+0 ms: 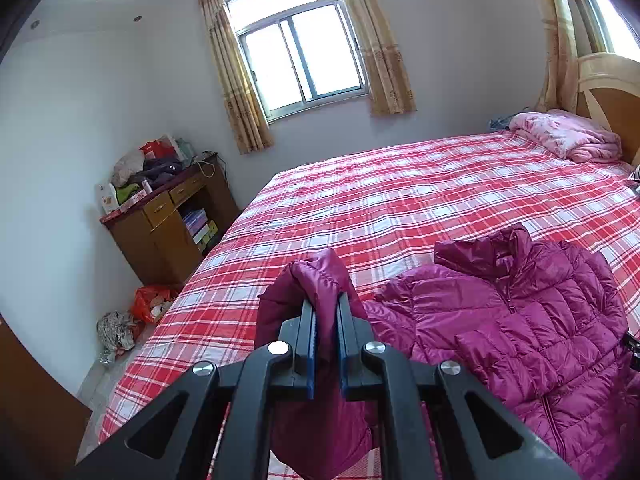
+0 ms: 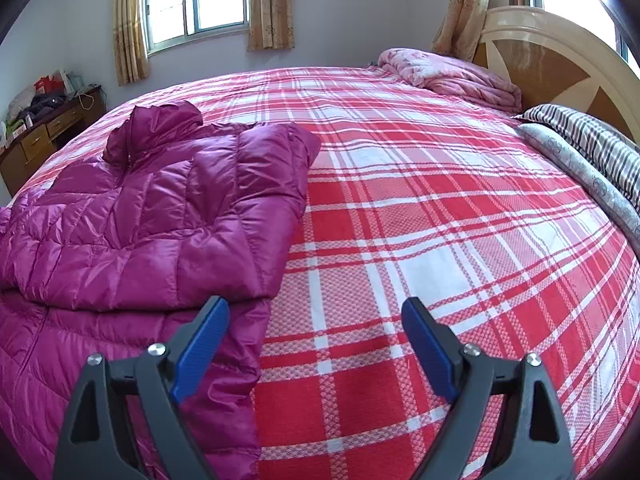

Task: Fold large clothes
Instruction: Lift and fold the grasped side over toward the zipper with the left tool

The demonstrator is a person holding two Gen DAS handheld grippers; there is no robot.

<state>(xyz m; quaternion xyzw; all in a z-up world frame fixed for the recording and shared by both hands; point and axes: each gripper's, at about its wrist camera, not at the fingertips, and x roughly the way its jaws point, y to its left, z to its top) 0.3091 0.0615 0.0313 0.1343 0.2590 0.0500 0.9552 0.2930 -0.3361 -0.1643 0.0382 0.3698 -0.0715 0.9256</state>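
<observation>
A: What has the left gripper (image 1: 326, 312) got?

B: Its two blue-padded fingers are pressed together on a sleeve (image 1: 316, 280) of the magenta puffer jacket (image 1: 520, 320), lifted clear of the bed. The cuff end bunches above the fingertips at lower centre of the left wrist view, and more of the sleeve hangs below the jaws.

A: And the right gripper (image 2: 316, 316)?

B: Spread wide, with nothing between the pads. In the right wrist view its left finger (image 2: 200, 344) sits over the jacket's edge at lower left, and its right finger (image 2: 426, 340) over bare plaid bedspread (image 2: 440, 220).

A: Where does the jacket lie?

B: On the bedspread, in the left half of the right wrist view. The collar (image 2: 160, 120) points to the upper left and the other sleeve is folded across the body.

A: Anything holding things further out?

B: A wooden desk (image 1: 168, 224) at the left of the left wrist view. Its top is heaped with clothes, a red bag (image 1: 156, 148) and a white carton (image 1: 107, 198). An open compartment (image 1: 200, 226) under the drawers holds stacked boxes. On the floor below sits an orange plastic bag (image 1: 150, 302) with something pale inside, beside a crumpled grey bag (image 1: 116, 330).

A: And at the head of the bed?

B: A folded pink quilt (image 2: 452, 76) at the upper right, by the headboard (image 2: 560, 64), and striped bedding (image 2: 592, 140) on the right edge.
</observation>
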